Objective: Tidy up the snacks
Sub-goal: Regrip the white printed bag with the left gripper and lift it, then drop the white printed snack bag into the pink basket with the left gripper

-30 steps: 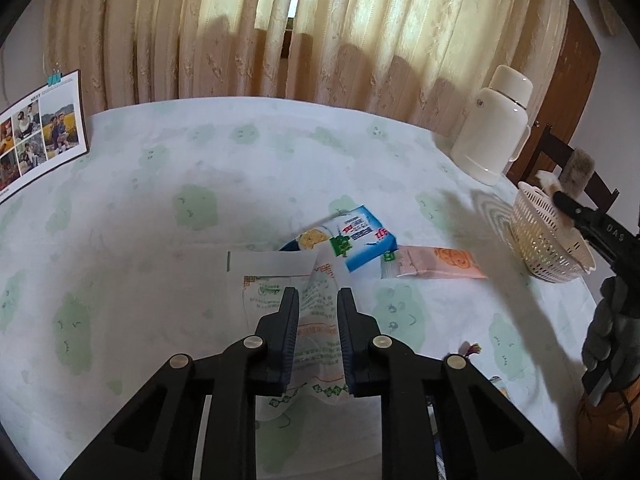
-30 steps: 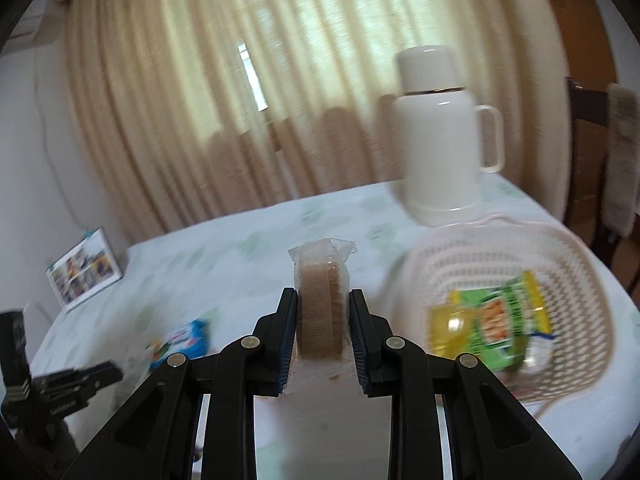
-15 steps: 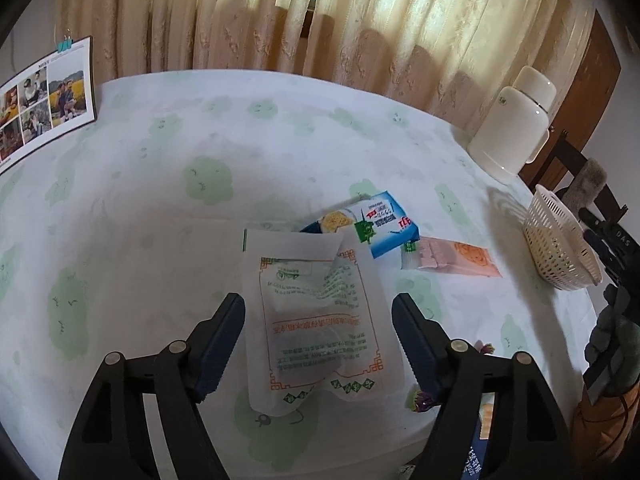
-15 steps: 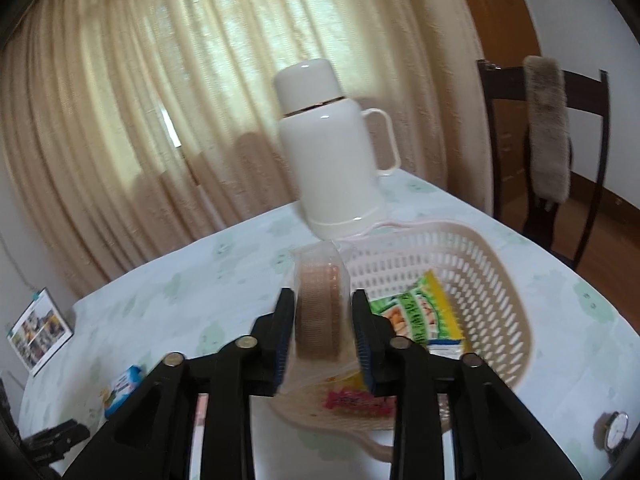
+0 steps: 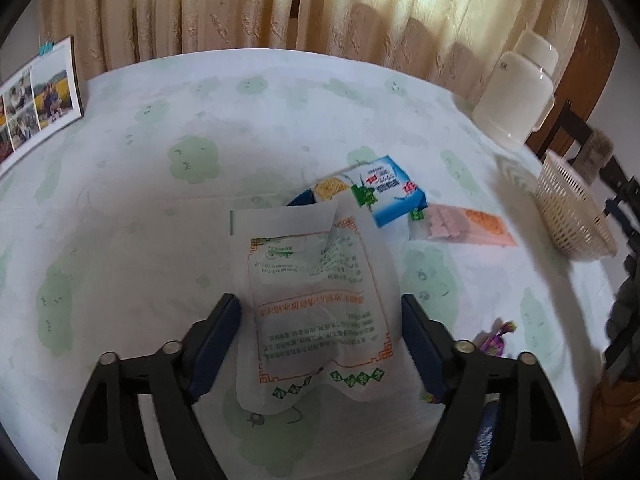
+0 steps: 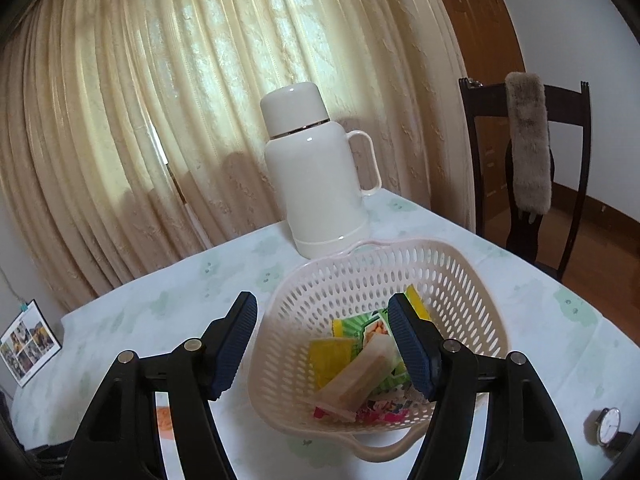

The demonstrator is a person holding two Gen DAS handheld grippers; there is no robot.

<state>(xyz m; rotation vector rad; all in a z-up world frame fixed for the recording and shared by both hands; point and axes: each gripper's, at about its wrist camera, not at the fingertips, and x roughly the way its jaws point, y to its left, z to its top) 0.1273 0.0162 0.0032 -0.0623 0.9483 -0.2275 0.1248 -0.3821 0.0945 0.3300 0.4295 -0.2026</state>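
My left gripper (image 5: 320, 340) is open, its jaws on either side of a flat white printed snack bag (image 5: 316, 300) lying on the table. Behind it lie a blue-and-white cracker pack (image 5: 384, 192) and a pink-orange packet (image 5: 464, 226). My right gripper (image 6: 322, 344) is open above the cream plastic basket (image 6: 460, 280). A clear-wrapped brown biscuit pack (image 6: 356, 376) lies in the basket on a green snack bag (image 6: 368, 328) and a yellow packet (image 6: 328, 356). The basket also shows at the right in the left wrist view (image 5: 572, 216).
A cream thermos jug (image 6: 320, 172) stands behind the basket, also in the left wrist view (image 5: 516, 92). A dark chair (image 6: 528, 168) stands at the table's right. A photo calendar (image 5: 36, 100) stands far left. A purple candy (image 5: 496, 340) and a wristwatch (image 6: 608, 432) lie near the edge.
My left gripper opened and let go of the white bag, which now lies flat. My right gripper carried the biscuit pack over the basket, opened, and the pack dropped in.
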